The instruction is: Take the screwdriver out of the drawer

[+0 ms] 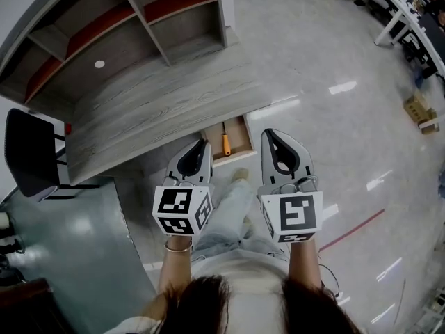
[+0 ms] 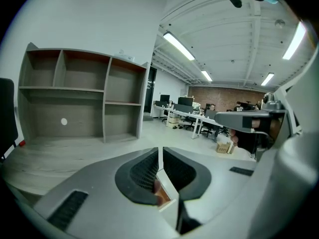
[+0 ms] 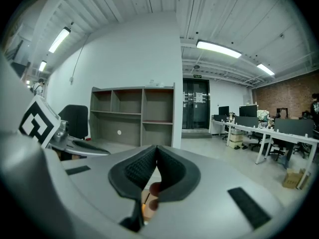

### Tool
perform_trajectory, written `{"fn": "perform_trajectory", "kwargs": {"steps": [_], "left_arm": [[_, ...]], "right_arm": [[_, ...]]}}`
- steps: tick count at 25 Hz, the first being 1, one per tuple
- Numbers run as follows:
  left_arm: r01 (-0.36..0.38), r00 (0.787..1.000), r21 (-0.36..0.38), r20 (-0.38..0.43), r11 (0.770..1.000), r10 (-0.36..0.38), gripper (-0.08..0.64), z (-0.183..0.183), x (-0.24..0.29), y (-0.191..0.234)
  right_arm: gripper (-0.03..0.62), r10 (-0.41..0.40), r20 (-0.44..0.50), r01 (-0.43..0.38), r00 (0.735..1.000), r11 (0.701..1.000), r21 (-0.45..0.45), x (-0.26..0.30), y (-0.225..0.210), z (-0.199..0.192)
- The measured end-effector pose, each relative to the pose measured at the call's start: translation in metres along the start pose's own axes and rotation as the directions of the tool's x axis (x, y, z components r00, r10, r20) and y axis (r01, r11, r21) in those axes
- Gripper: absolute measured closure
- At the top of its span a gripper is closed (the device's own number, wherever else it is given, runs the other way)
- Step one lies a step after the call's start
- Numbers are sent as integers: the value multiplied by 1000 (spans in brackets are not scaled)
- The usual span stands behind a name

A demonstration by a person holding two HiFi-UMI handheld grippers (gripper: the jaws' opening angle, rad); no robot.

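Two grippers closed empty: left gripper (image 1: 204,143), right gripper (image 1: 272,133), grey plastic, ribbed black pads (image 2: 142,172) together. Screwdriver (image 1: 225,142), orange handle, metal shaft, flat in open wooden drawer (image 1: 239,142) below front edge of grey woodgrain desk (image 1: 160,103).

Two tools were counted, the left tool (image 1: 203,145) and the right tool (image 1: 272,135). Two marker cubes (image 1: 182,211) were counted, one on each tool. One screwdriver (image 1: 225,143) was seen just ahead of the tool tips and between them, in the one open drawer (image 1: 246,135). One surface (image 1: 153,110) was counted beyond the tools, and on it one shelf unit (image 1: 149,30), in which five open compartments were made out. One white round disc (image 1: 99,64) was noted on that unit's back panel. One black chair (image 1: 28,155) was counted off to the left tool's side, and one small crate (image 1: 421,111) on the floor far off to the right tool's side.
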State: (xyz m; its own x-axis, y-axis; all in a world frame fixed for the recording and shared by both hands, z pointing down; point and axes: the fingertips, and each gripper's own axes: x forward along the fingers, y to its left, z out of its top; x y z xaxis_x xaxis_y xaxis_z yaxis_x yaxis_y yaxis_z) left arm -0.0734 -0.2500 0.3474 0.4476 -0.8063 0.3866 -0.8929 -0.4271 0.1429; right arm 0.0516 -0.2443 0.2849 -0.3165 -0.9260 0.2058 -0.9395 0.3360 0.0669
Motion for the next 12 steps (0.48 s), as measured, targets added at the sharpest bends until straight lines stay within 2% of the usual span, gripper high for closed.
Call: {"fn": "perform_trajectory", "kwargs": {"steps": [12], "left_arm": [[21,993,-46,-118,999,-26,540,-50,57,15]], "right_arm": [[566,10,-65,-9,998,1000,8,48,-10,-38]]}}
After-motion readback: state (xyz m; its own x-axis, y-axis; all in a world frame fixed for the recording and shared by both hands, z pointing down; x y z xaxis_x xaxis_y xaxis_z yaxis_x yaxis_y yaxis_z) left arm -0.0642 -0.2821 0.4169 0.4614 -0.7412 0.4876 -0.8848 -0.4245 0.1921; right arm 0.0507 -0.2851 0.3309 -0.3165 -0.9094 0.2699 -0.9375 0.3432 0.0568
